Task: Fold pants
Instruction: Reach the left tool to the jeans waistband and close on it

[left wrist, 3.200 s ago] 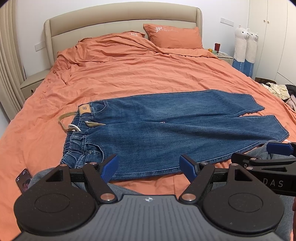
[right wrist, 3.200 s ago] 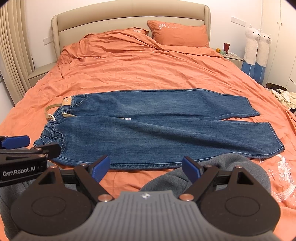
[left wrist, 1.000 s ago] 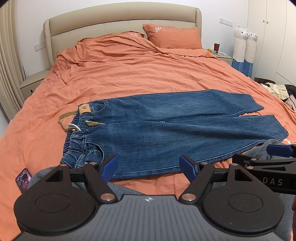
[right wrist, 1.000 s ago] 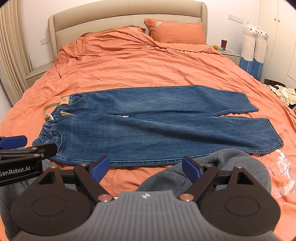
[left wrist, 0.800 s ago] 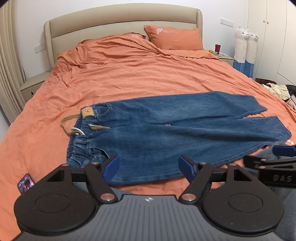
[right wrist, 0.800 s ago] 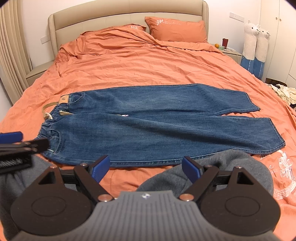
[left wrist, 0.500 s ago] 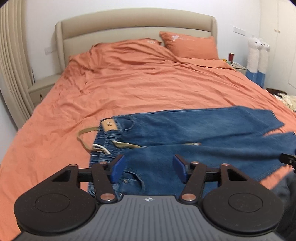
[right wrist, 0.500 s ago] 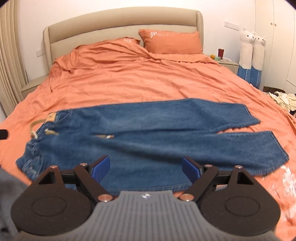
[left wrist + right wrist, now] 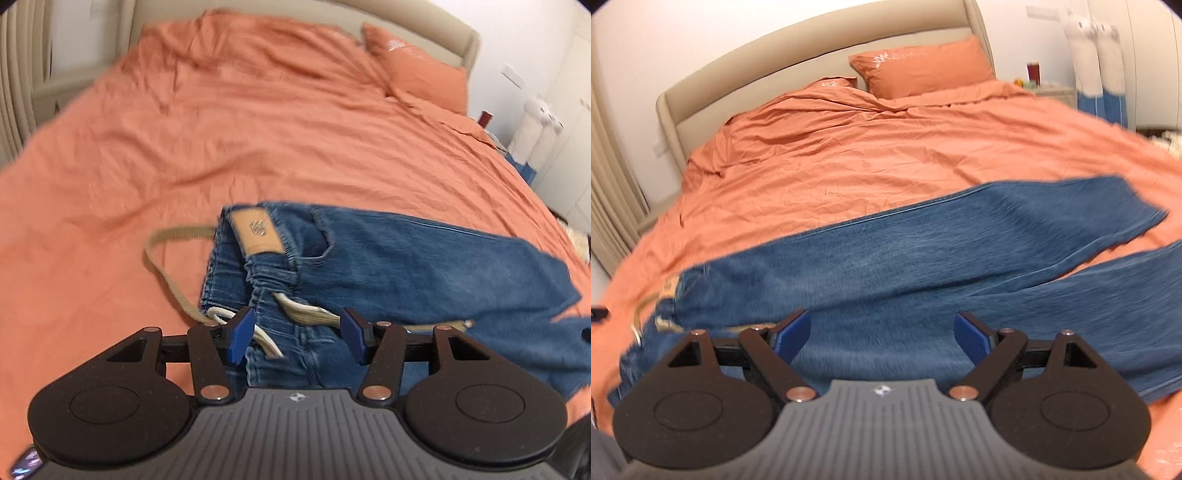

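Note:
Blue jeans lie flat across the orange bed cover, waistband to the left and legs running right. A tan leather patch and a tan belt mark the waist. My left gripper hovers just above the bunched waistband. Its jaws are closing, with denim and belt webbing seen in the gap, and the blue pads do not press on them. In the right wrist view the jeans spread wide, and my right gripper stands open over the upper leg part, touching nothing.
An orange pillow and the beige headboard are at the far end. Two plush toys and a nightstand stand at the right. A phone lies at the lower left edge.
Both grippers have come forward and down over the jeans. The left one now sits over the waistband with narrower jaws. The right one has tilted and sits over the legs.

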`<action>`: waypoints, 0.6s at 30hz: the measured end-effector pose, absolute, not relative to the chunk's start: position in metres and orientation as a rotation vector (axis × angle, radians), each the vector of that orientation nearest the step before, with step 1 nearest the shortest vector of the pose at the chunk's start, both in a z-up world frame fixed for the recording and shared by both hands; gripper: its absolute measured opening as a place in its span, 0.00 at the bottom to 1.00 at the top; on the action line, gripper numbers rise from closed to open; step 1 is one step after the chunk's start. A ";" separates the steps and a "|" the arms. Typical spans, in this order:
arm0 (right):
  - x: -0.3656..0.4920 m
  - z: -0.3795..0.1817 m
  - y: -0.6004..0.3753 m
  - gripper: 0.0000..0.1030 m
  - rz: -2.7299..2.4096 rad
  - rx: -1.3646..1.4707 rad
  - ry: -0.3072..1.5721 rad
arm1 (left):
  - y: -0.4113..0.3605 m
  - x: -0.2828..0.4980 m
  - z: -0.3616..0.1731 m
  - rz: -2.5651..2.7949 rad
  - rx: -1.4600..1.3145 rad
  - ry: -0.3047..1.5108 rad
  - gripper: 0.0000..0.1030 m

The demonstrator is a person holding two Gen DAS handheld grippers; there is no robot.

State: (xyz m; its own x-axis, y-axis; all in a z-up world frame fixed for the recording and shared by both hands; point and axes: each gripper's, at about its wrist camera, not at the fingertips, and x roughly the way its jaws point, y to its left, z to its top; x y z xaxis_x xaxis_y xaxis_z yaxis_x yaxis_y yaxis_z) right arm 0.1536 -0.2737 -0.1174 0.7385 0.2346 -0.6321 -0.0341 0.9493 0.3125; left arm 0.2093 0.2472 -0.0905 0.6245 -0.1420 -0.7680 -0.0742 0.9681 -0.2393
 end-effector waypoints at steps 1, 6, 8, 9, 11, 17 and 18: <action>0.161 -0.124 -0.273 0.79 0.131 0.302 0.728 | 0.253 0.217 -0.100 -0.036 -0.284 0.909 0.61; 0.195 -0.157 -0.269 0.66 0.039 0.296 0.781 | 0.275 0.248 -0.137 -0.059 -0.421 0.928 0.61; 0.204 -0.168 -0.272 0.65 0.029 0.322 0.799 | 0.277 0.258 -0.147 -0.079 -0.450 0.939 0.61; 0.207 -0.172 -0.275 0.64 0.023 0.333 0.802 | 0.276 0.263 -0.152 -0.083 -0.446 0.950 0.61; 0.213 -0.178 -0.278 0.64 0.013 0.356 0.810 | 0.275 0.272 -0.160 -0.082 -0.439 0.966 0.33; 0.214 -0.186 -0.279 0.64 -0.006 0.366 0.833 | 0.255 0.253 -0.127 -0.065 -0.307 0.764 0.04; 0.214 -0.185 -0.281 0.64 -0.008 0.371 0.827 | 0.251 0.248 -0.115 -0.040 -0.271 0.727 0.03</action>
